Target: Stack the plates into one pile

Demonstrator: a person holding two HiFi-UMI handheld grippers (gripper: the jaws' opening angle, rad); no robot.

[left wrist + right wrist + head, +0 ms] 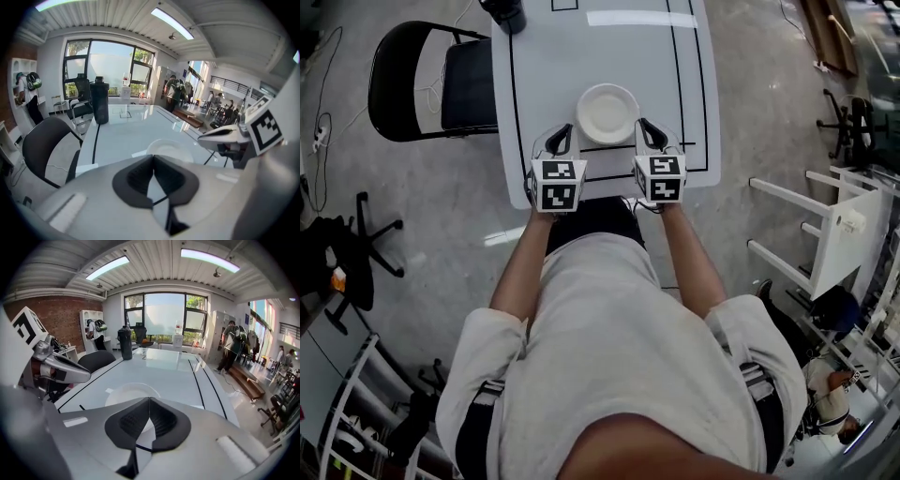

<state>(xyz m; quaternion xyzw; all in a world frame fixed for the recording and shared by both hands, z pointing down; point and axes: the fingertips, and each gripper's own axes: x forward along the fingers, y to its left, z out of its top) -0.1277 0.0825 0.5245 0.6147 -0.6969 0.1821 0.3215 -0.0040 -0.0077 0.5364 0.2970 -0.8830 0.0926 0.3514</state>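
Note:
A white round plate lies on the white table near its front edge; from above I cannot tell whether more plates lie under it. My left gripper hangs just left of the plate and my right gripper just right of it, both a little above the tabletop. In the left gripper view the plate lies beyond the left gripper, whose jaws meet at the tips with nothing between them. The right gripper is likewise shut and empty, with the plate ahead of it.
A black bottle stands at the table's far left corner. Black tape lines mark a rectangle on the tabletop. A black chair stands left of the table and a white rack on the floor to the right. People stand far off.

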